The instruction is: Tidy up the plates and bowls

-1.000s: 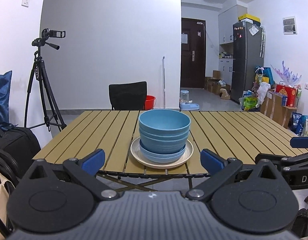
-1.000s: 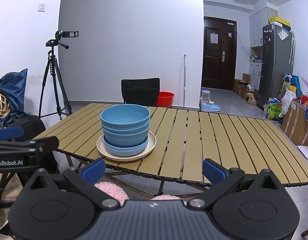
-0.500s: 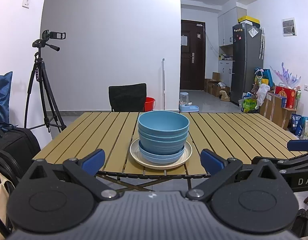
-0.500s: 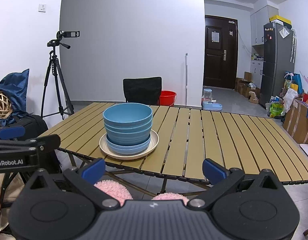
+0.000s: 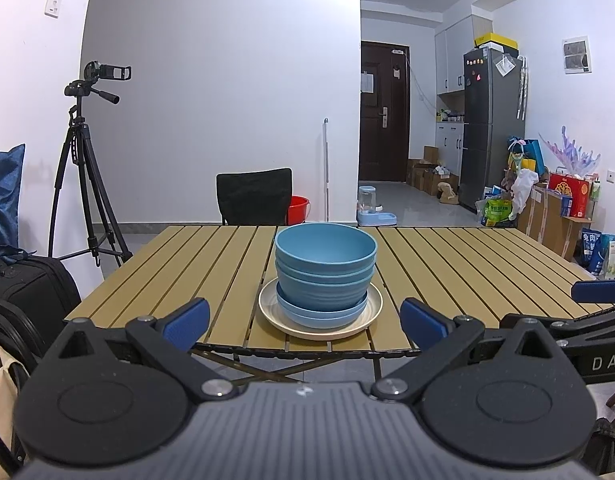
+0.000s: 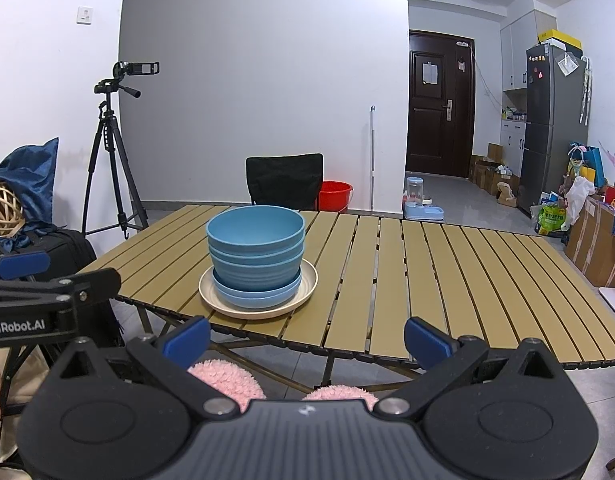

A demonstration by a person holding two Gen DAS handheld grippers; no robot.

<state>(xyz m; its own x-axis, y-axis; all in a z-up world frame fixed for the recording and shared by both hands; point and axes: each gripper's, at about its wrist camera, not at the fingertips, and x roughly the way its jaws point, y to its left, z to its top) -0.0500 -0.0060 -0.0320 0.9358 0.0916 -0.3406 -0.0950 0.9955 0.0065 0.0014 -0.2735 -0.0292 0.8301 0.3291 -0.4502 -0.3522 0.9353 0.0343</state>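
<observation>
I had both grippers held short of the counter (image 5: 447,264), nothing in either. L gripper (image 5: 303,320): fingers spread wide, empty, lined up w/ the stack. R gripper (image 6: 307,340): fingers also wide apart, empty, stack sat to its left-front.

Stack of blue bowls (image 5: 325,268) was nested upright, on a shallow blue plate (image 5: 321,314), which sat on a cream plate (image 5: 319,330). All that near the front edge of the slatted counter, approx mid-left. Couldn't get an exact bowl count; rims suggested 3.

From the R cam I saw the L gripper's side at frame left; from the L cam the R gripper's arm poked in at right.

Bkgd: black chair (image 6: 283,180) behind counter, red bucket (image 6: 335,194), camera on tripod (image 5: 87,160), fridge (image 5: 491,124).
</observation>
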